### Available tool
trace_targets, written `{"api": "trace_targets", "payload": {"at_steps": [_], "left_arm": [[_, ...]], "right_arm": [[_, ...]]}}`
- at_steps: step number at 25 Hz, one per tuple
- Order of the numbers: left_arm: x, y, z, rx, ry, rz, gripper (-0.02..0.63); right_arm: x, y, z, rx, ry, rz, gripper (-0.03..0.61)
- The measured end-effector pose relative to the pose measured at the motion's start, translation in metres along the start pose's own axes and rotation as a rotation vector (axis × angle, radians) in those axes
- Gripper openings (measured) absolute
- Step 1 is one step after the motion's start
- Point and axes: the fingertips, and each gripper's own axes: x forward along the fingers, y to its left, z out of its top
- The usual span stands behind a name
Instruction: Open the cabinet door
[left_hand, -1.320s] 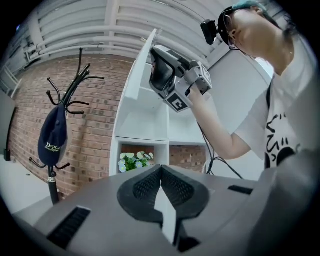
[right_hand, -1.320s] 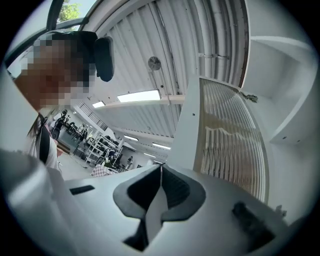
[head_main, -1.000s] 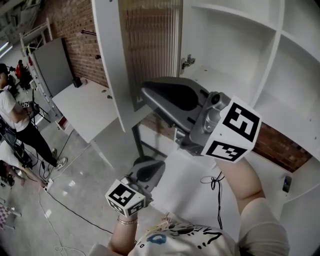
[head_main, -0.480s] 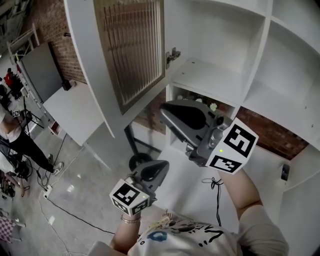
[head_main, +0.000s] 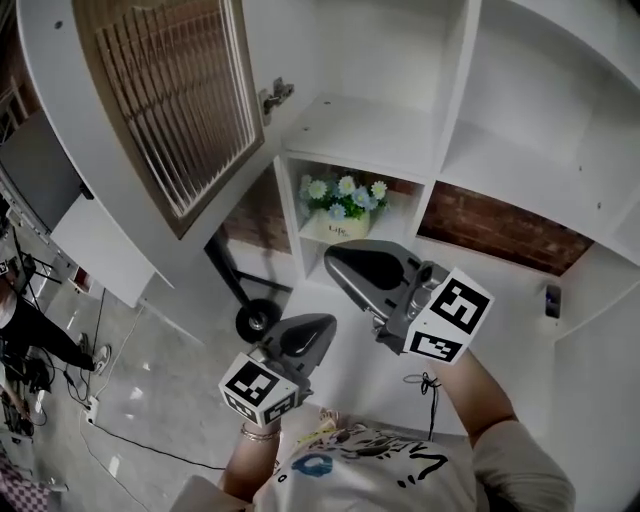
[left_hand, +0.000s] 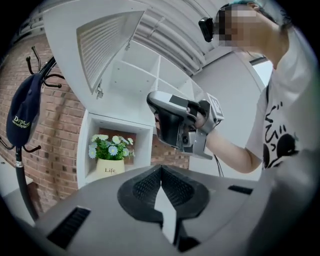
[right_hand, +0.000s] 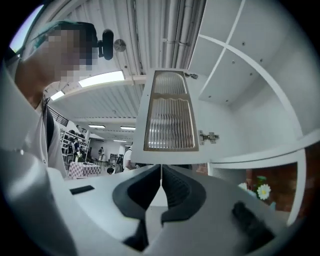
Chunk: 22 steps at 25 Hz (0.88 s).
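Observation:
The white cabinet door (head_main: 160, 130) with a ribbed glass panel stands swung wide open at the upper left, hinged (head_main: 275, 95) to the white shelf unit (head_main: 380, 130). It also shows in the right gripper view, cabinet door (right_hand: 169, 117), and in the left gripper view, cabinet door (left_hand: 107, 42). My right gripper (head_main: 345, 262) hangs below the open compartment, shut, with nothing in it and clear of the door. My left gripper (head_main: 312, 328) sits lower left, also shut and empty. The right gripper (left_hand: 162, 117) appears in the left gripper view.
A pot of white and blue flowers (head_main: 340, 205) stands in the lower cubby. A coat stand with a dark cap (left_hand: 22, 115) is by the brick wall (left_hand: 55, 130). A white table (head_main: 100, 250) and people are at the far left. A black cable (head_main: 430, 395) hangs near my right arm.
My right gripper has dropped down away from the door's lower edge to below the shelf. The view has swung right, and the flower cubby has come into sight. The left gripper shifted slightly.

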Motion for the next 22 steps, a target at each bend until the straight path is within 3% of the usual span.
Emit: {"api": "trace_targets", "payload": {"at_steps": [9, 22], "left_arm": [[0.029, -0.031, -0.017, 0.018, 0.021, -0.129, 0.015], [0.051, -0.074, -0.05, 0.027, 0.072, -0.279, 0.014]], "right_arm": [[-0.058, -0.011, -0.063, -0.042, 0.13, -0.171, 0.031], [-0.131, -0.002, -0.165, 0.157, 0.271, -0.365, 0.028]]}}
